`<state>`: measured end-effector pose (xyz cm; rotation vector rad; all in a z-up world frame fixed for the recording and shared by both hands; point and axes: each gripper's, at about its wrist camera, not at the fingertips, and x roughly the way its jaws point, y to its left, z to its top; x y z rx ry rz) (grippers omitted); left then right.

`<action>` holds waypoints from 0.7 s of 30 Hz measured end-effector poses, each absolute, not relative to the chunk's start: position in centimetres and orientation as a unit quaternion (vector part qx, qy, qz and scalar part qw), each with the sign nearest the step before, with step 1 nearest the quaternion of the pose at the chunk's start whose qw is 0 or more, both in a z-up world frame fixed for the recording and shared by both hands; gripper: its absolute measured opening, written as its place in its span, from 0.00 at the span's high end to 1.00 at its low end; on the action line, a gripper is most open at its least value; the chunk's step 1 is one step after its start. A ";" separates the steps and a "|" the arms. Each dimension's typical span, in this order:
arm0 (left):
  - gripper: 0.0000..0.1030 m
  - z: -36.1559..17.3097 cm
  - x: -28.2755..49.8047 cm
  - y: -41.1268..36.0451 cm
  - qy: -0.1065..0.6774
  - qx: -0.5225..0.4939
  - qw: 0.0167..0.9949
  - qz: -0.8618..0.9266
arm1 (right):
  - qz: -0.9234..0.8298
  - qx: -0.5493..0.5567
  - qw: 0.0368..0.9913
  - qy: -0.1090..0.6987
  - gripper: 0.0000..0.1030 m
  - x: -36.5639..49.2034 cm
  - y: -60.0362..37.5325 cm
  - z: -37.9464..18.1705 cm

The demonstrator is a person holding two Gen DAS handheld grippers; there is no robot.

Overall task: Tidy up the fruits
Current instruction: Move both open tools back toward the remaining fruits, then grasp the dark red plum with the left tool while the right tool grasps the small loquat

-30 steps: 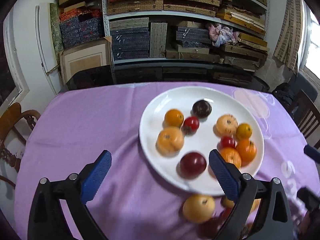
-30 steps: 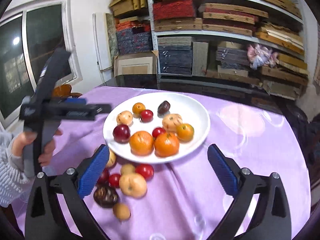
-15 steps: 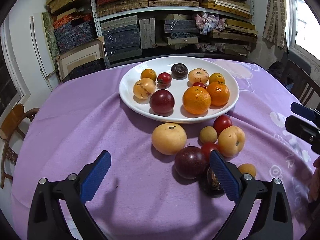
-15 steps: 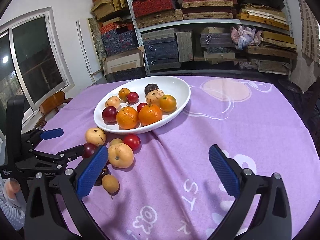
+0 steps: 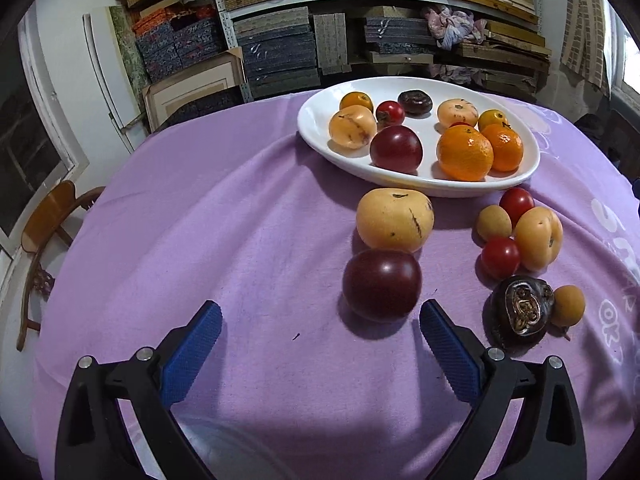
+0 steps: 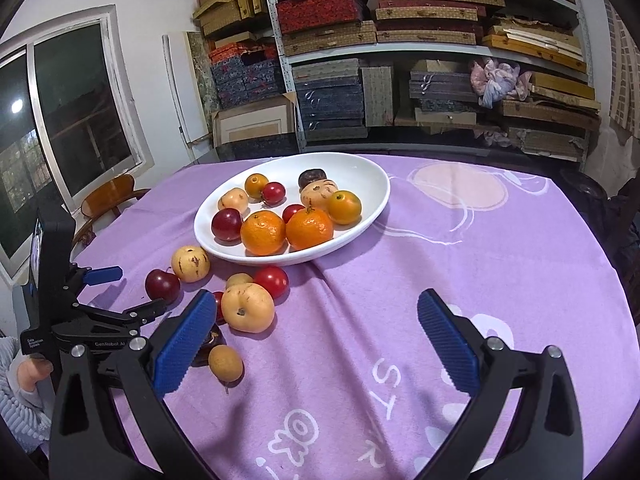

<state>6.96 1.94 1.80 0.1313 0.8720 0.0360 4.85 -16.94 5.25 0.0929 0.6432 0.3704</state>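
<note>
Where lettering shows — left tool (image 6: 132,294) body reads "GenRobot AI" — jaws apart.

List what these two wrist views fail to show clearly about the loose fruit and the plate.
- Dark wrinkled fruit: right wrist view, mostly behind the right gripper's blue finger pad.
- Small red fruit on the white oval plate: left wrist view, largely behind the big orange mandarin.
</note>
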 end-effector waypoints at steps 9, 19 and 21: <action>0.18 1.8 6.3 0.9 0.418 0.045 0.906 -0.048 | 0.180 0.047 0.931 0.314 0.04 4.9 -17.0 5.2; 0.33 1.0 7.6 2.6 0.434 0.005 0.899 -0.052 | 0.186 0.040 0.930 0.314 0.04 4.7 -16.7 5.2; 0.36 1.2 7.8 2.5 0.427 0.008 0.903 -0.049 | 0.187 0.038 0.930 0.315 0.04 4.7 -16.6 5.2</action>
